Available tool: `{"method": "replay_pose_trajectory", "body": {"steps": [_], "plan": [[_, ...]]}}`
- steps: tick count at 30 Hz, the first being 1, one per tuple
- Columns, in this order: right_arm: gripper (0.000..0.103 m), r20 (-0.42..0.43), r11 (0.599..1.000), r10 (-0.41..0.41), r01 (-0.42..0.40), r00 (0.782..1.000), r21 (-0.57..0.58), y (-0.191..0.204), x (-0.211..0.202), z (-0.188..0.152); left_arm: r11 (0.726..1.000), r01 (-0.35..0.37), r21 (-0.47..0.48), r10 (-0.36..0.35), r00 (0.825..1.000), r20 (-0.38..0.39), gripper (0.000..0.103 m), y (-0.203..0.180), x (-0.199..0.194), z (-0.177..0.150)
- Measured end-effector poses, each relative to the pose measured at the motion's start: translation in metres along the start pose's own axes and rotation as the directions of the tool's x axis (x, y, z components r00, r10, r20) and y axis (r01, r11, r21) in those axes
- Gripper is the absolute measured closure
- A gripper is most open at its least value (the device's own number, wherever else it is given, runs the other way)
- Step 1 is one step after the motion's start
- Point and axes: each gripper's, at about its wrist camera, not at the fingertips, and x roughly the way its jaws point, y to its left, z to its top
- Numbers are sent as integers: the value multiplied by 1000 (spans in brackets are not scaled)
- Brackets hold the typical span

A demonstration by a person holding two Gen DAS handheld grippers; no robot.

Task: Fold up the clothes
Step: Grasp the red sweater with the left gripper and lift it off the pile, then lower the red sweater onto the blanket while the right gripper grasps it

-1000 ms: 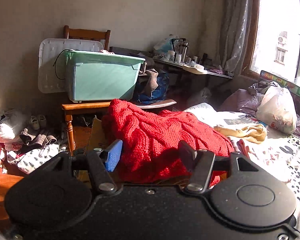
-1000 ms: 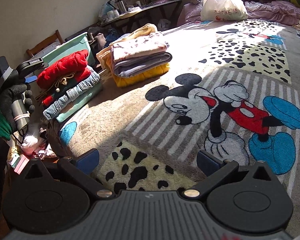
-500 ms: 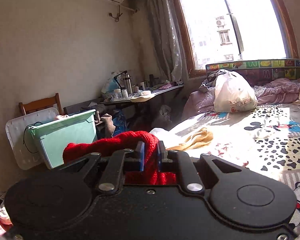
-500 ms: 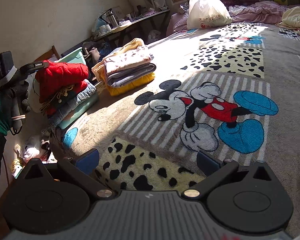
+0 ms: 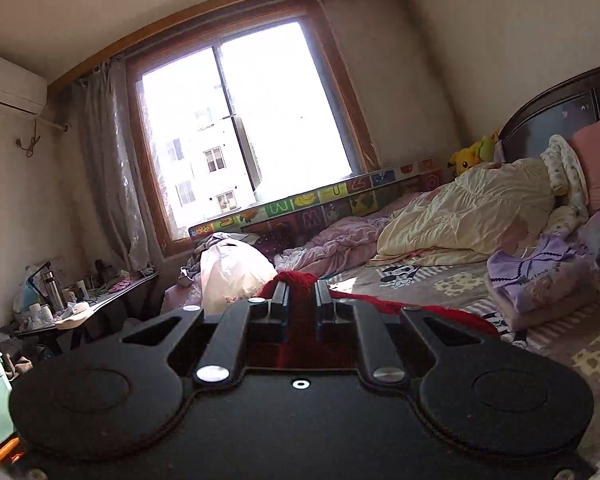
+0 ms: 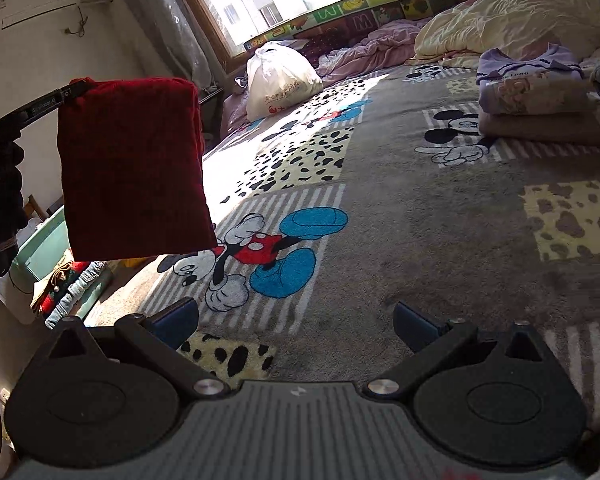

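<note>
Bed blanket [image 6: 420,216] | left tool [image 5: 302,300] clenching hanging red sweater [image 6: 132,168] | right tool [image 6: 296,320] released

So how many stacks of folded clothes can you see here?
2: a purple-topped stack at the far right of the bed, and a denim-and-red stack at its near left edge. The hanging red sweater may hide another.

Bed [image 6: 440,216] with Mickey blanket: white bag [image 6: 280,78], folded purple stack [image 6: 532,96], cream quilt [image 6: 512,20] on it.
</note>
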Motion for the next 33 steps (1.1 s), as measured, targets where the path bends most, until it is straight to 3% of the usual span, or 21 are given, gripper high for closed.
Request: {"method": "replay_pose_trajectory", "body": {"steps": [3, 5, 7, 9, 12, 15, 16, 17, 19, 21, 23, 25, 28, 29, 31, 33], "plan": [[0, 26, 998, -40, 38, 999, 50, -26, -16, -5, 992, 38, 119, -35, 999, -33, 93, -42, 26, 3], [0, 33, 995, -61, 58, 998, 85, -41, -23, -9, 966, 6, 259, -18, 999, 45, 93, -75, 23, -1], [0, 39, 991, -76, 72, 996, 110, -52, -27, -11, 972, 34, 231, -52, 996, 74, 93, -85, 23, 4], [0, 49, 989, -90, 83, 995, 125, -60, -31, -14, 947, 15, 320, -36, 997, 61, 93, -103, 37, -3], [0, 43, 983, -108, 100, 993, 156, -72, -31, -16, 985, 77, 155, -82, 996, 26, 93, -97, 39, -5], [0, 51, 983, -106, 97, 993, 155, -74, -32, -16, 990, 67, 125, -74, 996, 51, 93, -103, 21, -32], [0, 54, 983, -107, 98, 993, 152, -75, -32, -17, 987, 91, 133, -95, 995, 20, 92, -108, 18, -46], [0, 49, 982, -110, 101, 993, 157, -76, -31, -18, 977, 134, 164, -125, 990, -64, 91, -115, 18, -62], [0, 37, 980, -108, 100, 993, 170, -79, -28, -20, 956, 211, 206, -159, 957, -243, 88, -126, 21, -97], [0, 27, 981, -108, 102, 994, 168, -81, -24, -21, 953, 261, 152, -190, 909, -372, 88, -126, 14, -134], [0, 17, 981, -107, 103, 994, 166, -83, -20, -22, 957, 274, 92, -205, 869, -450, 88, -119, 3, -156], [0, 9, 981, -100, 97, 995, 167, -83, -16, -22, 963, 267, 21, -224, 847, -482, 88, -109, -4, -166], [0, -5, 984, -93, 92, 996, 151, -81, -11, -22, 969, 227, -101, -248, 838, -486, 83, -88, -10, -167], [0, -7, 986, -88, 88, 996, 143, -80, -8, -22, 965, 213, -151, -260, 835, -485, 75, -82, -9, -167], [0, -10, 989, -73, 74, 997, 131, -78, -4, -19, 954, 182, -239, -277, 839, -468, 70, -68, -8, -165], [0, -10, 992, -49, 50, 999, 116, -75, 0, -15, 929, 161, -334, -307, 839, -449, 54, -52, -6, -166]]}}
